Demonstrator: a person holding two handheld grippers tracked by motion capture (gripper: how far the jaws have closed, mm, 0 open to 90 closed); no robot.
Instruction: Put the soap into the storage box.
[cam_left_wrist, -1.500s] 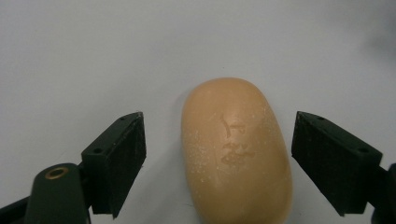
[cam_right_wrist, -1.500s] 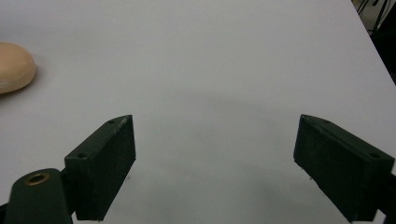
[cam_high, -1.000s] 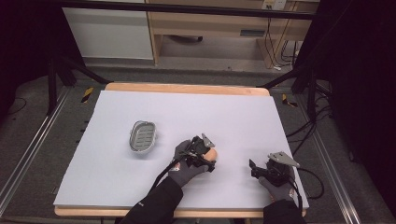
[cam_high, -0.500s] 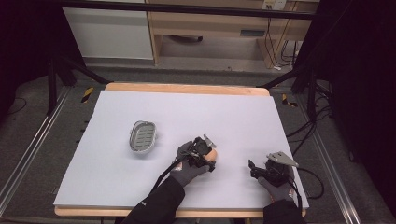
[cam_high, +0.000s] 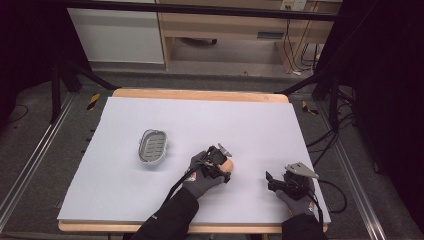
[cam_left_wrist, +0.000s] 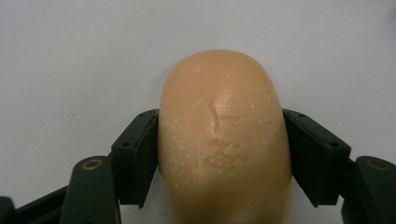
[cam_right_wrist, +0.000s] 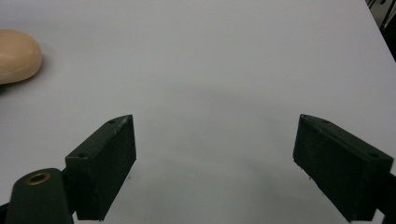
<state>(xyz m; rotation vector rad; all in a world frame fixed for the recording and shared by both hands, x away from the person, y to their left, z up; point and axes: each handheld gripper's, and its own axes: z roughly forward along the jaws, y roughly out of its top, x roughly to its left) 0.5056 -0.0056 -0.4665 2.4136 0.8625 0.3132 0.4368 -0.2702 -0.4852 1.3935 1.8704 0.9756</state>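
A tan oval bar of soap (cam_left_wrist: 224, 116) with stamped characters lies on the white mat. My left gripper (cam_left_wrist: 220, 140) has just been closing, and both black pads now press on the bar's sides. From above, the soap (cam_high: 229, 165) peeks out past the left gripper (cam_high: 222, 161), held by a gloved hand near the mat's front middle. My right gripper (cam_high: 272, 181) rests at the front right, jaws wide apart. In the right gripper view that gripper (cam_right_wrist: 212, 154) has only bare mat between its pads, and the soap (cam_right_wrist: 16, 56) shows at the far left.
A grey slotted soap dish (cam_high: 152, 146) sits on the mat (cam_high: 200, 115) to the left of the left hand. The mat covers a wooden table (cam_high: 200, 94). Cables (cam_high: 332, 192) trail off the right edge. Dark floor and frame rails surround the table.
In the high view the left gripper's jaws have drawn in around the soap. Both hands stay where they were, and the soap dish has not moved.
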